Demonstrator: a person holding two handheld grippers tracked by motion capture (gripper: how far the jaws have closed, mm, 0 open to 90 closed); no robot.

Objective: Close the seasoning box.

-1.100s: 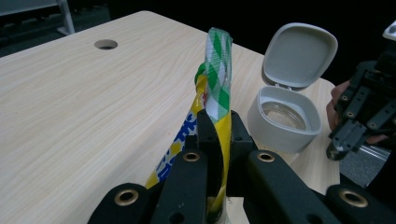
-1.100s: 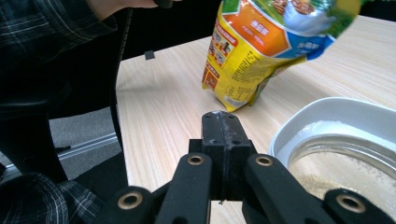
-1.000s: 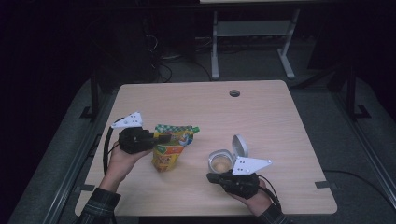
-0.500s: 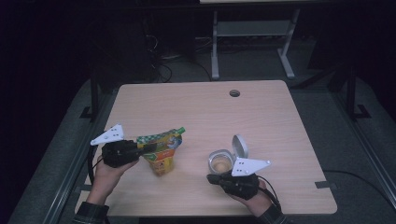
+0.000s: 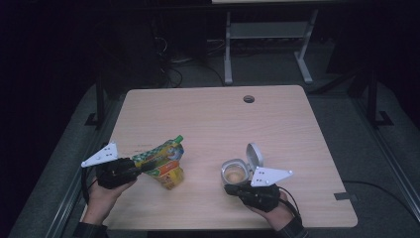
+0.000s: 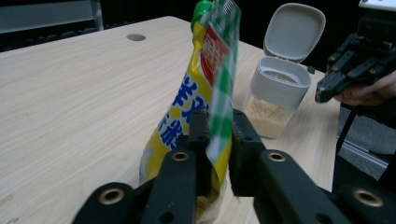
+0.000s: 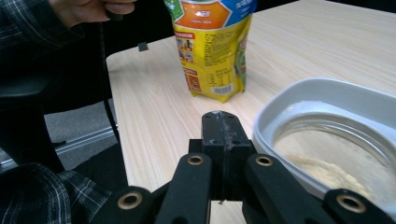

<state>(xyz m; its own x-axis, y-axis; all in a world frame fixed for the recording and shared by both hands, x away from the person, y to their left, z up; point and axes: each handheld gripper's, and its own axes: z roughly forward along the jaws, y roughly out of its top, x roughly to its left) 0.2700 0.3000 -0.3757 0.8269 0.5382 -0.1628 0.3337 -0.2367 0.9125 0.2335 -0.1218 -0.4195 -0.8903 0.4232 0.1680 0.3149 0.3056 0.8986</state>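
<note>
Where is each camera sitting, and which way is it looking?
High view: above the person's side, looking down at the table; both hands and grippers show.
Left gripper view: rides the left gripper, jaws clamped on the pouch.
Right gripper view: rides the right gripper, jaws closed beside the jar.
All views share pouch and jar.

Your high view looks forward and down over the whole table (image 5: 213, 124). Your left gripper view sits low and close, facing along the tabletop past the pouch (image 6: 205, 93) toward the open jar (image 6: 280, 88). Your right gripper view faces back, the jar (image 7: 327, 135) right at the lens, the pouch (image 7: 212, 46) beyond. Both share pouch and jar.
</note>
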